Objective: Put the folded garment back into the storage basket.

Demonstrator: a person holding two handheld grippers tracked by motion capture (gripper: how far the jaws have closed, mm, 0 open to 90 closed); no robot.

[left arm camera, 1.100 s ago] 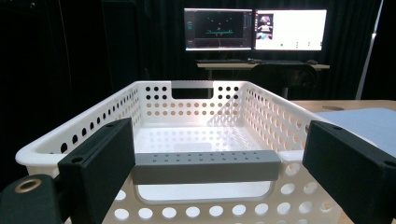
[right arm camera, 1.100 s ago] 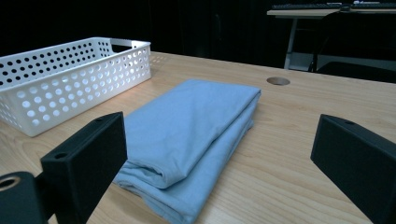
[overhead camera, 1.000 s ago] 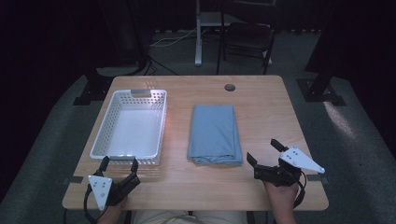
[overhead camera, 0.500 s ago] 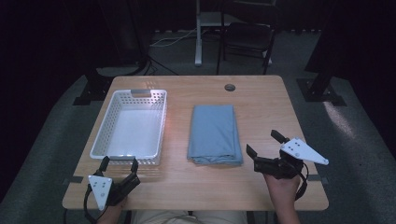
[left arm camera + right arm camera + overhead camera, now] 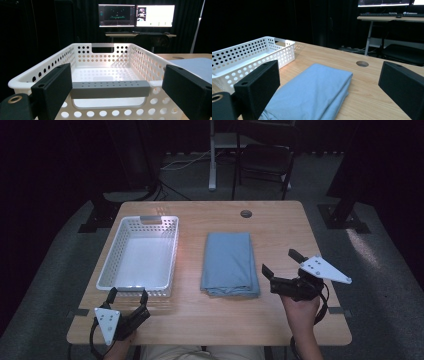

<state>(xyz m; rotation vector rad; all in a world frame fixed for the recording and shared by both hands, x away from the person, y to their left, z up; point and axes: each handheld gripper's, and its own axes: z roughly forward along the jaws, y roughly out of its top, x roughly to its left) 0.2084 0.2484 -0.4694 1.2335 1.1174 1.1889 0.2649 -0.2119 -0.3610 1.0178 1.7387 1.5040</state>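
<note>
A folded blue cloth [image 5: 229,263] [image 5: 312,92] lies flat in the middle of the wooden table [image 5: 280,225]. To its left stands an empty white perforated basket [image 5: 142,254] [image 5: 105,72] with a grey handle bar on its near wall. My left gripper [image 5: 127,296] [image 5: 111,87] rests open at the table's front left, just short of that near wall. My right gripper [image 5: 281,262] [image 5: 332,82] is open beside the cloth's right edge, turned toward the cloth, with nothing between its jaws.
A round cable hole [image 5: 245,213] [image 5: 362,63] sits in the table's far edge. Beyond the table stand a dark chair [image 5: 265,157] and a desk with lit monitors [image 5: 136,15]. Bare wood lies right of the cloth.
My right gripper has swung left and moved closer to the cloth's right edge. The left gripper, the basket and the cloth have stayed put.
</note>
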